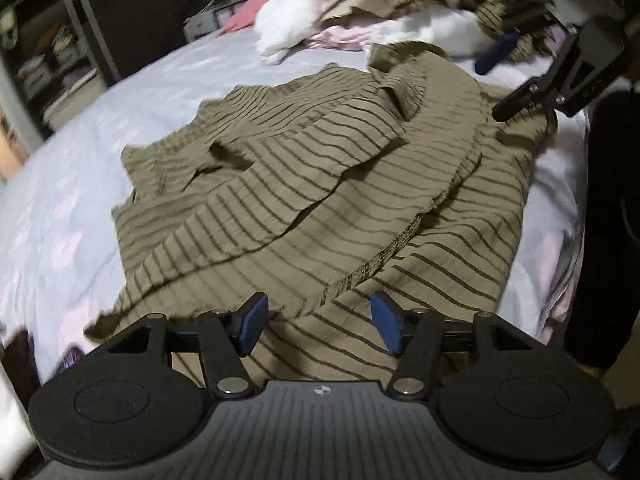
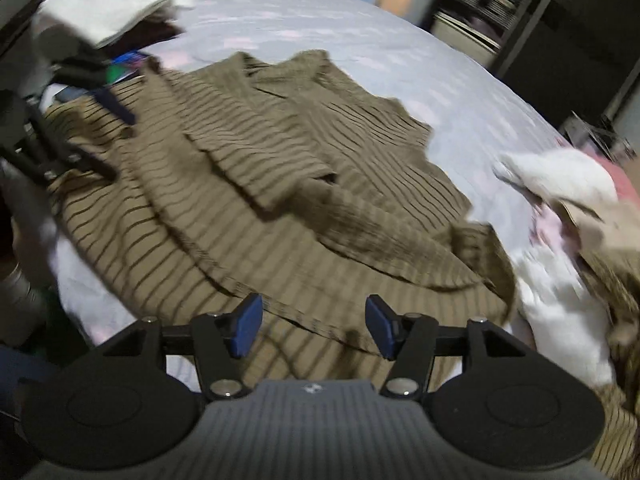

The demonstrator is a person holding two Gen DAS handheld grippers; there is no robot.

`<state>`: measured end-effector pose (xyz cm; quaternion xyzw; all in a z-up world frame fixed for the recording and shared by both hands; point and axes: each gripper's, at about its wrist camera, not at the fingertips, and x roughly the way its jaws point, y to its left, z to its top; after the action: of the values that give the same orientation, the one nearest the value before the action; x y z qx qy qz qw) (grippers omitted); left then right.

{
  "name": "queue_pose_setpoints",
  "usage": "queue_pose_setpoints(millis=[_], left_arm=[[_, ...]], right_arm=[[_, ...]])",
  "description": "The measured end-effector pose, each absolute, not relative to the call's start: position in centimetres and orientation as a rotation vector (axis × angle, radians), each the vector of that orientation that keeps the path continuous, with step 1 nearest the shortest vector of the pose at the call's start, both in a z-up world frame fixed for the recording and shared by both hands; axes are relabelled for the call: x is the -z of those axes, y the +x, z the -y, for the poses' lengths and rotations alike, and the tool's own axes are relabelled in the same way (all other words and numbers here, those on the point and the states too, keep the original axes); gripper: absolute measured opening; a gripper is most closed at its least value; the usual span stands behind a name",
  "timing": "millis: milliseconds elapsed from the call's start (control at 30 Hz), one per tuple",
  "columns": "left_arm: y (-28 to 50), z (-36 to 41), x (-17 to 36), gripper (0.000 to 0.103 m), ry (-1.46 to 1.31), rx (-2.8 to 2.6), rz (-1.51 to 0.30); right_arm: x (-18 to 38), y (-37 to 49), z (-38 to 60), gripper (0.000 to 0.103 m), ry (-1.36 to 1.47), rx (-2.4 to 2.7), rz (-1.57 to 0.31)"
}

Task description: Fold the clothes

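In the left wrist view, the left hand-held gripper [image 1: 319, 328] hovers open and empty over the near hem of a striped shirt [image 1: 328, 184], which lies rumpled and partly folded on the bed [image 1: 120, 92]. A clothes pile [image 1: 400, 12] lies beyond.

In the right wrist view, the right hand-held gripper [image 2: 313, 327] is likewise open and empty above the shirt's edge.

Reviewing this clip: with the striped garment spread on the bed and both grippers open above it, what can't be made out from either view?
- Near hem of the striped garment: hidden by the left gripper body in the left wrist view, by the right gripper body in the right wrist view.
- Clothes pile: motion-blurred in the right wrist view; separate items unclear.
- Shelf contents: blurred, dim, cut by the frame edge.
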<state>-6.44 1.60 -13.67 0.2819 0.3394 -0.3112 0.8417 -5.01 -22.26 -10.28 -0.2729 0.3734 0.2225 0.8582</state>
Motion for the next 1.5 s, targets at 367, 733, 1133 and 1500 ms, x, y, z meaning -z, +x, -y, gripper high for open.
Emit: queue_pose_setpoints(millis=[367,733,1133,1500], left_arm=[[-5.8,-2.1,12.0,0.053,0.517,0.684,-0.707],[-5.7,-2.5,12.5,0.054,0.455,0.674,-0.73],[-5.5,-3.9,12.2,0.055,0.393,0.639,-0.737],[-5.9,-4.2,12.1,0.055,0.375,0.648,-0.733]], right_arm=[[12.2,-5.9,17.3,0.034,-0.758,-0.661,-0.708],[10.9,-2.6,15.9,0.003,-0.734,-0.671,-0.692],[9.5,-1.9,13.7,0.036,-0.785,-0.791,-0.656],[11.4,-1.9,12.4,0.002,-0.843,-0.763,-0.692]])
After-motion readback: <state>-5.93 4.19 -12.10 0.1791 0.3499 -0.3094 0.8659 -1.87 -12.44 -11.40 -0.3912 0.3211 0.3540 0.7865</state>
